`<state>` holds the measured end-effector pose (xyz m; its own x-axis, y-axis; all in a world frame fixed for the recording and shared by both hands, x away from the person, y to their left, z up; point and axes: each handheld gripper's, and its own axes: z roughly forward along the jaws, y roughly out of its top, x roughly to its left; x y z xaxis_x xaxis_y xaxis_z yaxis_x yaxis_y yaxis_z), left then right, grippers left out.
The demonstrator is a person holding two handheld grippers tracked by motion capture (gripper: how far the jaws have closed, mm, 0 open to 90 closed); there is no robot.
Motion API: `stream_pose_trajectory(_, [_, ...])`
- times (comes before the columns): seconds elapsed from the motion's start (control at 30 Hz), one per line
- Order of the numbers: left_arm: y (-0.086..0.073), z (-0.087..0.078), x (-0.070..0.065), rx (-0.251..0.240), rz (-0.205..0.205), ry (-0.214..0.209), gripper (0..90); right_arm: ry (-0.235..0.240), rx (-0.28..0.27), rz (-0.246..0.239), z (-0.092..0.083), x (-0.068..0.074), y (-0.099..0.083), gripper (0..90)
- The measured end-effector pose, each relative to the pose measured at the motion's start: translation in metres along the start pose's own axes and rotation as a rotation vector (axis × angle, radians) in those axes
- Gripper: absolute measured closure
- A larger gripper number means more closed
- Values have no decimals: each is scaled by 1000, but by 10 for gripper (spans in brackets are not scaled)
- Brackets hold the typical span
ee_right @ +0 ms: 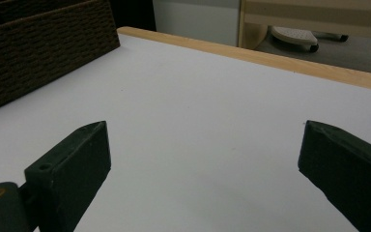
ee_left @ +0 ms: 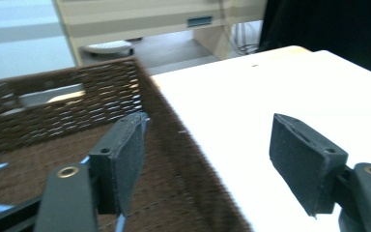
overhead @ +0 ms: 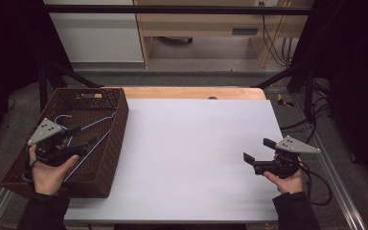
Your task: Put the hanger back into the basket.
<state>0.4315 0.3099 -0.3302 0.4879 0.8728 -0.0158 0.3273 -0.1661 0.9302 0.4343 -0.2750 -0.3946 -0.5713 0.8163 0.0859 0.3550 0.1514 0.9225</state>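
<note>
High view: the left gripper (overhead: 79, 135) hangs over the near half of the wicker basket (overhead: 120, 115), its jaws spread with nothing between them, directly above the wire hangers (overhead: 93, 123) lying flat on the basket floor. The right gripper (overhead: 258, 150) is held low over the white surface (overhead: 191, 153) at the right, well apart from the basket, its jaws likewise spread and empty. Left gripper view: the left-hand pad (ee_left: 125, 159) sits just inside the basket's right wall, a pale blue wire of a hanger running beside and under it, while the other pad lies out over the surface. The step in hand appears to be picking one hanger out of the basket. To do it well, the left gripper should shift so that both jaws fall inside the wall, then descend with the jaws astride a single wire, crosswise to it, near the hook or a straight shoulder, and close only once the wire lies between the pads. The hangers seem to overlap, so a slow, upright lift would help keep a second one from snagging on the weave
</note>
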Motion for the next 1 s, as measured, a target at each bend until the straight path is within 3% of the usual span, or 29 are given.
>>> stream_pose_trajectory(0.1, [0, 3, -17, -19, 20, -34, 232, -1, -1, -4, 0, 0, 0, 47])
stream_pose_trajectory(0.3, [-3, 13, -47, -34, 79, -61, 173, 3, -3, -4, -1, 0, 0, 45])
stream_pose_trajectory(0.53, [-14, 35, -72, -16, 99, -120, 130, 4, -4, -7, -1, 0, 0, 43])
stream_pose_trajectory(0.77, [-31, 52, -88, 10, 96, -157, 104, 5, 0, -3, 0, 0, -2, 42])
stream_pose_trajectory(1.0, [-42, 57, -91, 38, 70, -177, 89, 10, 9, -8, 1, 1, -4, 44])
